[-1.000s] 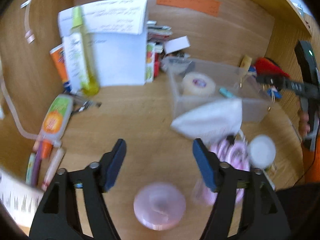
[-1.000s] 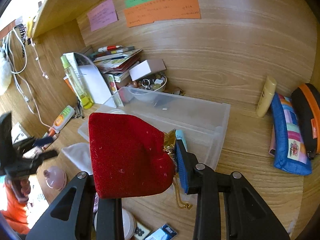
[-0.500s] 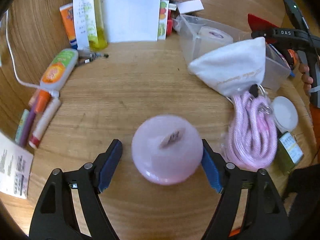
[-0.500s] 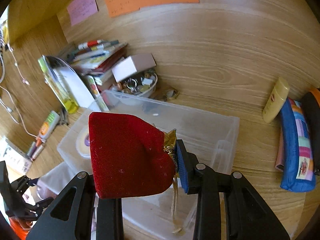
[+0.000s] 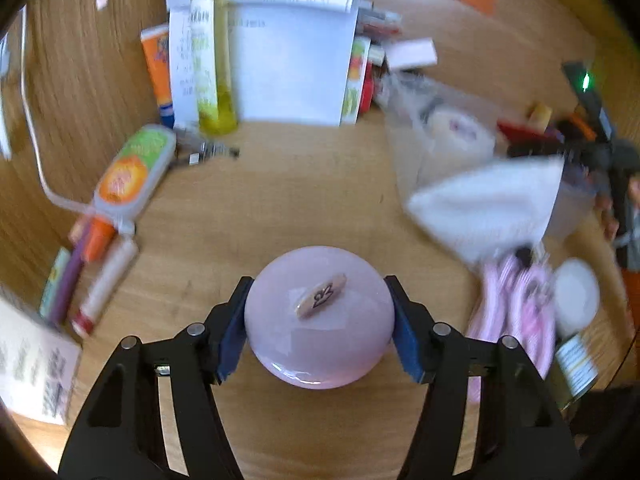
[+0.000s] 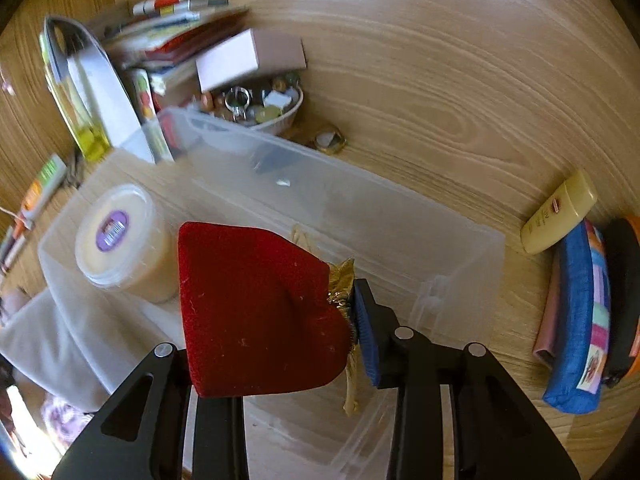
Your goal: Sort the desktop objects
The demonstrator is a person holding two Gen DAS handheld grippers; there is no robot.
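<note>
The left gripper [image 5: 319,318] has its jaws clamped on a round pink jar [image 5: 319,316] above the wooden counter [image 5: 280,200]. The right gripper [image 6: 276,320] has its jaws clamped on a red velvet pouch [image 6: 256,308], held over a clear plastic bin [image 6: 360,216] containing a lidded cream tub [image 6: 120,236].

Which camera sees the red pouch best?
The right wrist view. The red pouch fills the middle there, sharp and close, clamped in the right gripper above the clear plastic box. The left wrist view shows only a blurry red sliver far off beyond the box.
</note>
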